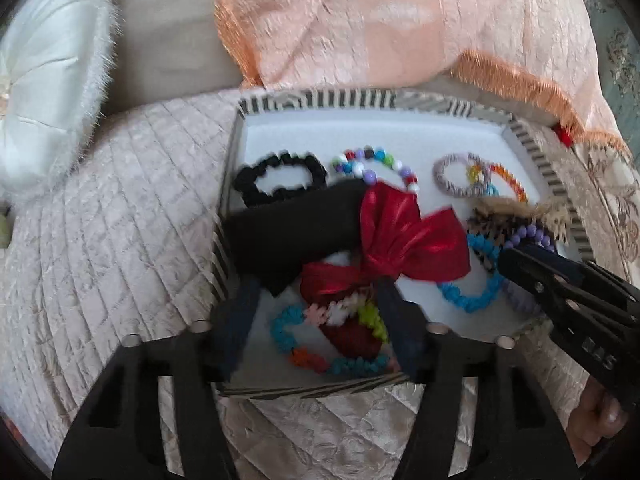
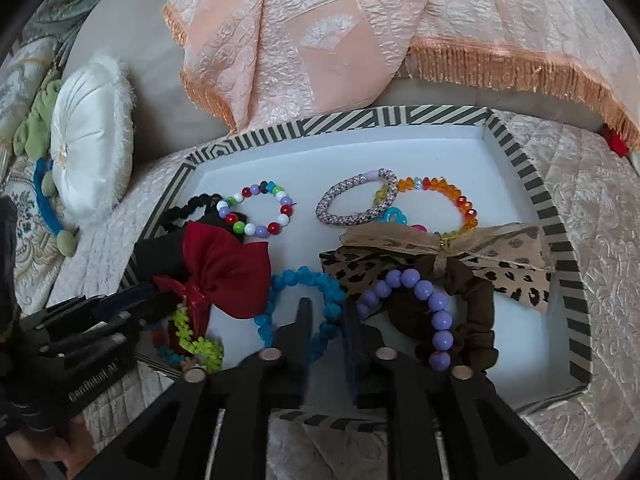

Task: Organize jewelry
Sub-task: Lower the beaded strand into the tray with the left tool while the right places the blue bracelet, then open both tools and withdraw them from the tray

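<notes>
A striped tray (image 1: 312,100) (image 2: 520,160) with a white floor lies on the bed, full of jewelry and hair pieces. My left gripper (image 1: 320,316) stands open over its near corner. A red satin bow (image 1: 404,240) (image 2: 224,272) on black fabric (image 1: 288,236) and a spiky multicolour bracelet (image 1: 328,344) lie between and just beyond its fingers, untouched. My right gripper (image 2: 328,316) (image 1: 508,260) is narrowly open, with one side of the blue bead bracelet (image 2: 280,292) in the gap. A purple bead bracelet (image 2: 432,304) on a brown scrunchie (image 2: 476,312) lies to its right.
Also in the tray are a black scrunchie (image 1: 280,178), a mixed bead bracelet (image 2: 260,212), a grey woven ring (image 2: 356,200), an orange bracelet (image 2: 452,200) and a leopard bow (image 2: 440,256). A peach fringed cloth (image 2: 360,40) overhangs the far rim. A white cushion (image 2: 92,148) lies left.
</notes>
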Demonstrator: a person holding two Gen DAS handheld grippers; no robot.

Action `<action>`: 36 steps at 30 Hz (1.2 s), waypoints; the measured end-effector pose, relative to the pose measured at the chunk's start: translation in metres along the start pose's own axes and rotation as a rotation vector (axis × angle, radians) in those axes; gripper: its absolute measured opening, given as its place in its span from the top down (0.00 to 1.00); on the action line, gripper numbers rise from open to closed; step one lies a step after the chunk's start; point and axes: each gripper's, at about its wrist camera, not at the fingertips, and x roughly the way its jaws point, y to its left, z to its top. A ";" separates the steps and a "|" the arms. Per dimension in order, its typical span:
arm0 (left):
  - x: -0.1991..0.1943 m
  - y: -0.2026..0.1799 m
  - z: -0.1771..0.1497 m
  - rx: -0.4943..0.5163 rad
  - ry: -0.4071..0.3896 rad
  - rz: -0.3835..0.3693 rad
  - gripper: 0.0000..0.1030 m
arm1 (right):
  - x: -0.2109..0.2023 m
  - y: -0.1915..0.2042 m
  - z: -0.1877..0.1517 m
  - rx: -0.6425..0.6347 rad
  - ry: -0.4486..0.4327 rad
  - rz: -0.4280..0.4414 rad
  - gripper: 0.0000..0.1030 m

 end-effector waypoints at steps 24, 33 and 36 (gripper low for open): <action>-0.115 -0.013 -0.093 0.054 -0.160 0.039 0.19 | -0.121 0.012 -0.083 -0.057 -0.096 -0.185 0.59; -0.095 -0.030 -0.094 0.052 -0.123 0.106 0.19 | -0.116 0.013 -0.084 -0.104 -0.103 -0.260 0.59; -0.094 -0.031 -0.093 0.054 -0.121 0.099 0.19 | -0.120 0.012 -0.083 -0.097 -0.120 -0.266 0.59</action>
